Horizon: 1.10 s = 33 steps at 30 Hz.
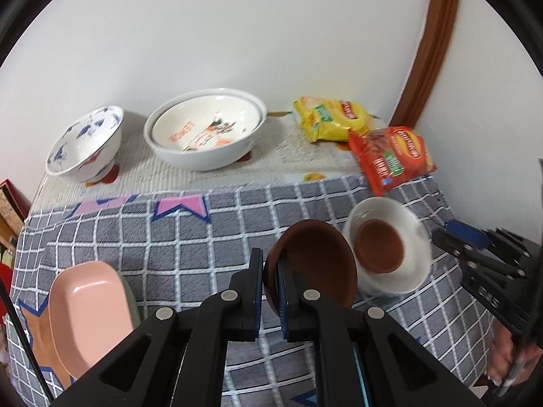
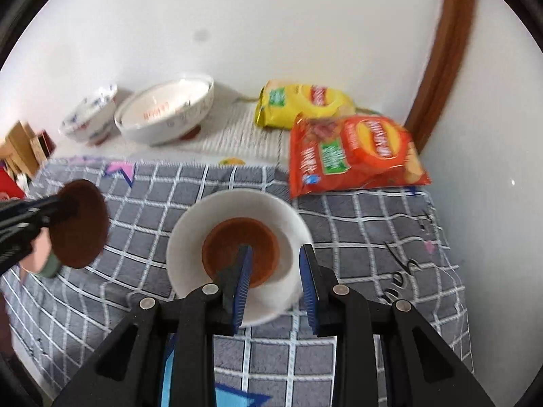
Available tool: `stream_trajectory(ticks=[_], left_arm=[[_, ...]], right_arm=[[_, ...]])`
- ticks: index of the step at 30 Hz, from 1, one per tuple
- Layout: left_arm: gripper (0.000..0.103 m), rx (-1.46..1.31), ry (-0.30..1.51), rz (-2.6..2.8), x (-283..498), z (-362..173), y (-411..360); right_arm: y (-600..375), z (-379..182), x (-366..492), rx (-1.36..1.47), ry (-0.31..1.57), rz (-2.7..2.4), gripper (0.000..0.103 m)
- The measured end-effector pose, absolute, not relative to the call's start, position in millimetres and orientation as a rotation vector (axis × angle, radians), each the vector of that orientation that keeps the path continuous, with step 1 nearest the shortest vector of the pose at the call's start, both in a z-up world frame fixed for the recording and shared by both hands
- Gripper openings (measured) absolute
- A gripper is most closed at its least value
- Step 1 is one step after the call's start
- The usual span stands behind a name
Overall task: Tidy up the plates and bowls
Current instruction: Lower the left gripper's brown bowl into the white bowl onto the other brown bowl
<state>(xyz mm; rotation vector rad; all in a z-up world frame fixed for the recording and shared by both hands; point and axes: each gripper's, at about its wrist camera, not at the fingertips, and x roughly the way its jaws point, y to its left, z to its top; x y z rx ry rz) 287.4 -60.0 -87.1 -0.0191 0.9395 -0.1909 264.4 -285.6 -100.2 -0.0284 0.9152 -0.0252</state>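
Note:
My left gripper (image 1: 270, 264) is shut on the rim of a small brown bowl (image 1: 319, 261) and holds it tilted above the checked cloth; it also shows in the right wrist view (image 2: 79, 224). My right gripper (image 2: 276, 254) is open, its fingers astride the near rim of a white bowl (image 2: 190, 234) that holds a brown bowl (image 2: 241, 247) inside. The white bowl (image 1: 412, 234) stands just right of the held brown bowl. A pink dish (image 1: 88, 312) lies at the left. A blue-patterned bowl (image 1: 85, 146) and a stacked large white bowl (image 1: 203, 129) stand by the wall.
A yellow chip bag (image 1: 331, 118) and a red chip bag (image 1: 393, 157) lie at the back right. A grey checked cloth (image 1: 169, 237) covers the table front, a patterned mat behind. A white wall and brown frame (image 1: 431, 54) bound the back.

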Motion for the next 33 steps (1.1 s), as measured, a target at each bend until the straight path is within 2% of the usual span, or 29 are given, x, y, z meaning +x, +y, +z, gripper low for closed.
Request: stream_trajectory(ticks=[10,33], left_arm=[[0.008,-0.020,0.940,-0.248,288.9,-84.8,-108.0],[0.008,-0.020,1.009,-0.299,319.9,-121.2,-153.0]], right_arm=[[-324.3,-73.9,208.9,0.064,0.834,-0.076,0.029],[-365.6,-108.8,189.6,0.125,0.866,-0.158,0.029]])
